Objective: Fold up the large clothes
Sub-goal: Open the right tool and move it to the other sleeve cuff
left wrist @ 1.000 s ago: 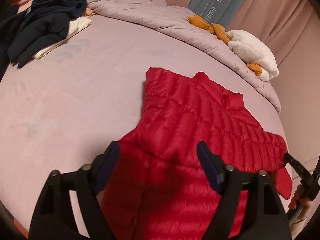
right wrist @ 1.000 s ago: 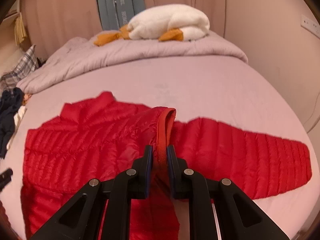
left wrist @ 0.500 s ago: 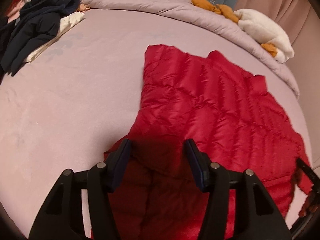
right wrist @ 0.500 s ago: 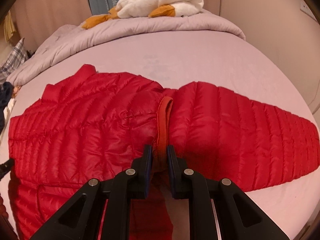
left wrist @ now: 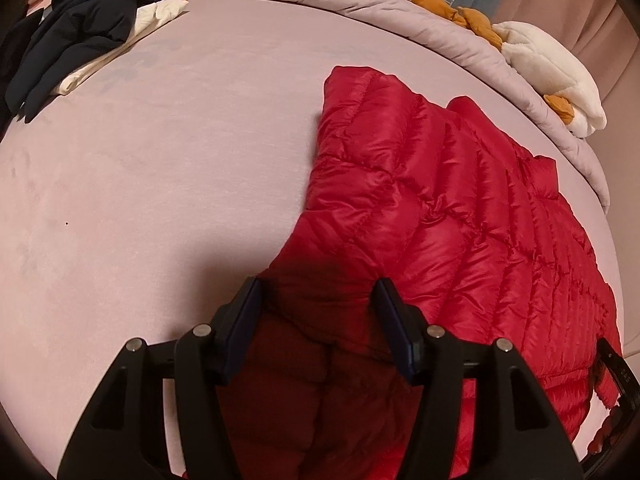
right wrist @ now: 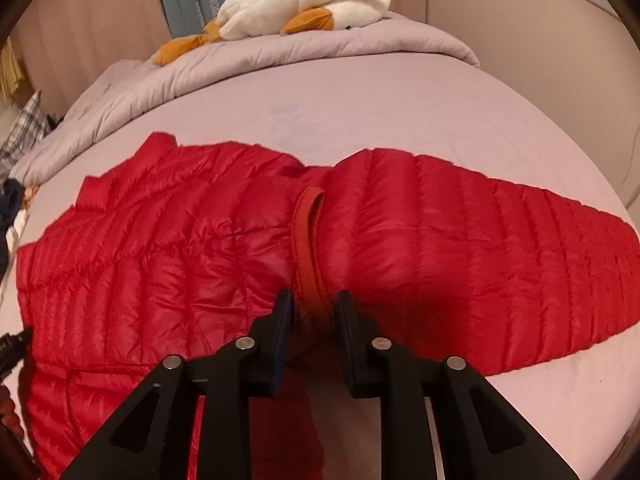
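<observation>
Right jaws have just been opening, the jacket [right wrist: 400, 248] cuff loose between them; left jaws stand half wide over its hem. We judge both release it, laid on the bed [left wrist: 160, 184] toward three o'clock.

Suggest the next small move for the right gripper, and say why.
Probably open fully and back off. The right gripper has just been opening, with the cuff between its jaws; the jacket and its sleeve already lie flat on the bed, so the laying-out looks done.
</observation>
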A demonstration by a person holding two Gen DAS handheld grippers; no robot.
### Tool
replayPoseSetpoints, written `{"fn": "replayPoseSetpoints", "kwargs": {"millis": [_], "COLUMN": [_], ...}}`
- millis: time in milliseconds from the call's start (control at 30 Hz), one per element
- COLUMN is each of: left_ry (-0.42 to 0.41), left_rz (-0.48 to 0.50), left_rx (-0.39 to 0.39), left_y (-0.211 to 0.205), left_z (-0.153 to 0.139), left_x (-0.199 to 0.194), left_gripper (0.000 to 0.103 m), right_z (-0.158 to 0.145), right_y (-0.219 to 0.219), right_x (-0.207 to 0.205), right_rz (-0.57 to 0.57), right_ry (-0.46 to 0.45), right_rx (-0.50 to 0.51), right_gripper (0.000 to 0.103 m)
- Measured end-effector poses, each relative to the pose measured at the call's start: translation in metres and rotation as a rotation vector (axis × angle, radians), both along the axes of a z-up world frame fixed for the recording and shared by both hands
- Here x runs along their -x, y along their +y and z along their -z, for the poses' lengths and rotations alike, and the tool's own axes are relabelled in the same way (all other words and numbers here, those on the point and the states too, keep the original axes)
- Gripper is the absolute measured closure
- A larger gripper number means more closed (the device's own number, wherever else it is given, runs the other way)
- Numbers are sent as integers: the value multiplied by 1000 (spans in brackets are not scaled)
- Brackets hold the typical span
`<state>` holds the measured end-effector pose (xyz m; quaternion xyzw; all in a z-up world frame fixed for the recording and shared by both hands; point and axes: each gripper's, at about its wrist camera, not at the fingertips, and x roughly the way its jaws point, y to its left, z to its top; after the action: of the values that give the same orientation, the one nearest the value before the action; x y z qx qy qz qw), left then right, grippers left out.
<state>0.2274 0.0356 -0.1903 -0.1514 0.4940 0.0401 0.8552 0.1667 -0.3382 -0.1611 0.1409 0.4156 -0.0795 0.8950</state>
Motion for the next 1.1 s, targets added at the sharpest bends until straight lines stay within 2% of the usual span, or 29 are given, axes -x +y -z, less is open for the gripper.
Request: {"fn": "replayPoseSetpoints", "kwargs": {"millis": [100, 200, 267, 367, 433, 467, 533, 600, 633, 667, 700, 867, 1100], "left_ry": [6, 8, 12, 10, -2, -12, -50, -82, -108, -136, -157, -214, -212], "left_rz": [-15, -38, -42, -35, -25, -18, 4, 29, 43, 61, 82, 176, 259], "left_rx": [-2, -32, -28, -11, -6, 0, 14, 16, 18, 22, 27, 79, 100], "left_y": [3, 5, 7, 7, 4, 2, -4, -12, -17, -22, -28, -54, -82], "left_z": [-1, -5, -7, -16, -25, -32, -47, -62, -71, -81, -89, -114, -121], "left_x": [0, 3, 6, 13, 18, 22, 29, 38, 43, 49, 55, 77, 95], "left_gripper": [38, 31, 30, 28, 24, 18, 15, 7, 5, 4, 1, 1, 1], "right_z": [-3, -7, -10, -13, -17, -19, -24, -26, -26, -26, -25, -7, 35], "right_y": [-8, -17, -31, -62, -82, -89, -113, -130, -142, -149, -161, -195, -235], "right_x": [4, 11, 19, 37, 52, 57, 75, 89, 97, 100, 108, 138, 160], "right_rz": [11, 113, 147, 180, 228, 252, 315, 351, 372, 389, 419, 555, 703], "right_ry": [-8, 10, 5, -11, -29, -39, -69, -89, -102, -111, -123, -130, -89], "right_rx": [-1, 141, 174, 79, 61, 61, 54, 23, -5, -25, -50, -139, -273], "right_gripper": [76, 76, 76, 74, 60, 50, 48, 44, 39, 29, 23, 22, 22]}}
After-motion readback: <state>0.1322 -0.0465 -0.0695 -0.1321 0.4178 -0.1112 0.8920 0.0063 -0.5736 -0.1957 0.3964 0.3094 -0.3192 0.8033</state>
